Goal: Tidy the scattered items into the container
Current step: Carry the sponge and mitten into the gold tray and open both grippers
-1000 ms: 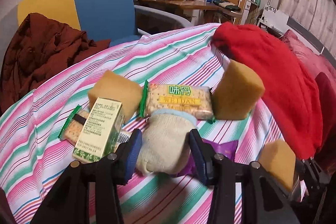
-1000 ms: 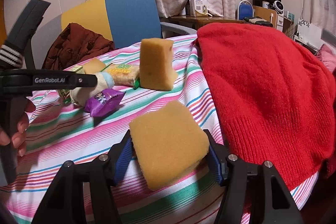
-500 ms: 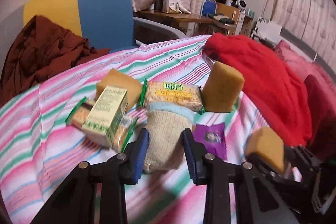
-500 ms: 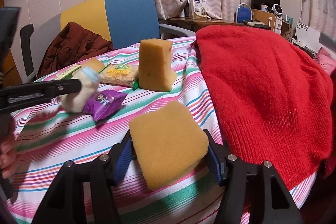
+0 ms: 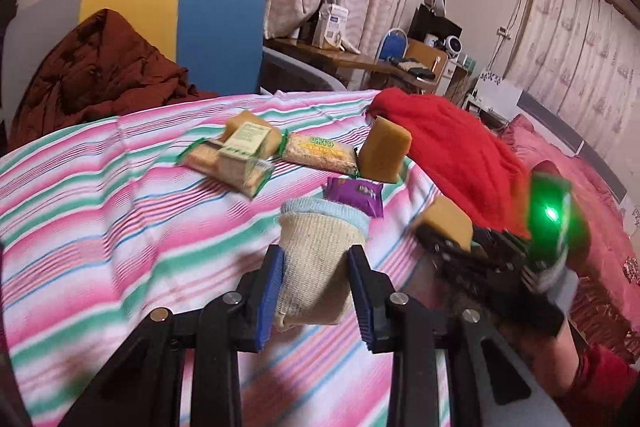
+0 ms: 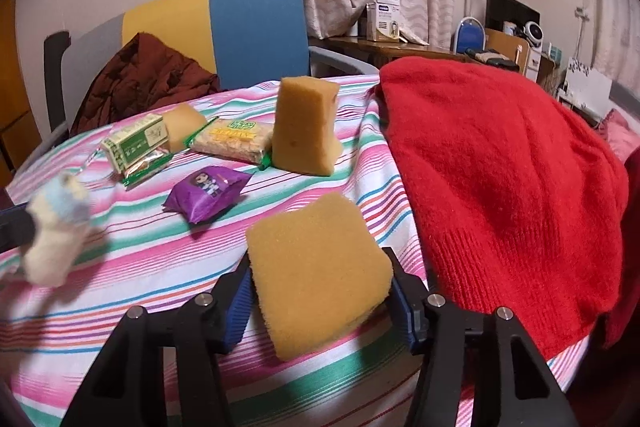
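My left gripper (image 5: pixel 316 291) is shut on a beige sock with a light-blue cuff (image 5: pixel 320 259), held above the striped cloth; the sock also shows blurred in the right wrist view (image 6: pixel 52 227). My right gripper (image 6: pixel 320 291) is shut on a yellow sponge (image 6: pixel 316 271), also seen in the left wrist view (image 5: pixel 444 223). On the cloth lie a purple snack packet (image 6: pixel 208 193), an upright sponge (image 6: pixel 306 125), a cracker pack (image 6: pixel 232 141), a green carton (image 6: pixel 134 143) on another cracker pack, and a further sponge (image 6: pixel 184 121). No container shows.
A red sweater (image 6: pixel 504 163) covers the table's right side. A blue-and-yellow chair (image 6: pixel 240 27) with a brown jacket (image 6: pixel 144 83) stands behind the table. A desk with a white box (image 6: pixel 384 17) is further back.
My left gripper lifted the sock and pulled it back and to the left, away from the items. The right gripper stayed put with its sponge.
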A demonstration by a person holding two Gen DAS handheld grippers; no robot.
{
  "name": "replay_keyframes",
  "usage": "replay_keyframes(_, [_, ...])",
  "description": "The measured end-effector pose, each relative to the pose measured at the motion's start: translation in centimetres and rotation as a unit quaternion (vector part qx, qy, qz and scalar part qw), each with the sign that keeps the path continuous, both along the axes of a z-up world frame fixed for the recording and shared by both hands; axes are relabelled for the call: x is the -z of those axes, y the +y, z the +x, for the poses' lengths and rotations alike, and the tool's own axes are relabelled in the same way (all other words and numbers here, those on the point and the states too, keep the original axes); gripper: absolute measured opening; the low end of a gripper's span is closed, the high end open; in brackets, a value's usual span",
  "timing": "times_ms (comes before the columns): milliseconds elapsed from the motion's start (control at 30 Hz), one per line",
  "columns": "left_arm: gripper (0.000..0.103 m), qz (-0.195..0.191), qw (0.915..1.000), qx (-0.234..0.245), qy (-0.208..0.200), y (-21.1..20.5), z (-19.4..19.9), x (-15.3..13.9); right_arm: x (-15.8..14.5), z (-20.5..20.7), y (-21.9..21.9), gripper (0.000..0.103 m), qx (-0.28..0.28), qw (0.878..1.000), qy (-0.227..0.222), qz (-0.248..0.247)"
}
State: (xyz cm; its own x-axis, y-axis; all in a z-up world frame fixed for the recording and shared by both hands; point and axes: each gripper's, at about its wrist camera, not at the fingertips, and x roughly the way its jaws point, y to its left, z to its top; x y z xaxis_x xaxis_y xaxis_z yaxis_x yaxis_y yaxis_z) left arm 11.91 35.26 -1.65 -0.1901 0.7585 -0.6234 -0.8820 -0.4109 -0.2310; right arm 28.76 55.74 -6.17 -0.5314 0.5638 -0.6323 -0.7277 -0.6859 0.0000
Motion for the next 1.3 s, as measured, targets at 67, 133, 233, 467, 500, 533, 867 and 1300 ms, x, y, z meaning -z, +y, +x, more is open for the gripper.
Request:
replay_keyframes(67, [0.033,0.008,0.9999,-0.009,-0.004,-2.3,0.1,-0.4,-0.4,0.1,-0.6,0.058,-0.002,1.000,0.003,-0.003])
replay_keyframes(133, [0.033,0.020,0.9994,-0.017,-0.023,-4.2,-0.3,-0.6,-1.1,0.1,-1.8,0.058,-0.014,1.000,0.019,-0.018])
replay_keyframes(233, [0.033,0.039,0.9969,-0.043,-0.054,-7.1,-1.2,-0.8,-2.0,-0.6,-4.0,0.059,-0.042,0.998,0.040,-0.035])
replay_keyframes(467, [0.033,0.072,0.9909,-0.105,-0.042,-13.6,-2.8,-2.6,-5.2,-4.4,-10.9,0.059,-0.136,0.988,0.067,-0.036])
replay_keyframes(500, [0.033,0.076,0.9897,-0.115,-0.037,-14.7,-3.1,-2.9,-5.8,-5.3,-12.3,0.059,-0.157,0.985,0.067,-0.029])
replay_keyframes(533, [0.033,0.079,0.9882,-0.127,-0.033,-15.9,-3.3,-3.0,-6.3,-6.0,-13.6,0.059,-0.176,0.982,0.067,-0.024])
replay_keyframes(867, [0.033,0.078,0.9645,-0.250,-0.031,-27.3,-6.5,-2.3,-8.8,-13.7,-25.6,0.059,-0.342,0.936,0.077,-0.044])
replay_keyframes(1300, [0.033,0.015,0.9414,-0.336,-0.027,-34.5,-9.3,0.0,-6.9,-18.9,-35.6,0.064,-0.453,0.891,0.031,-0.030])
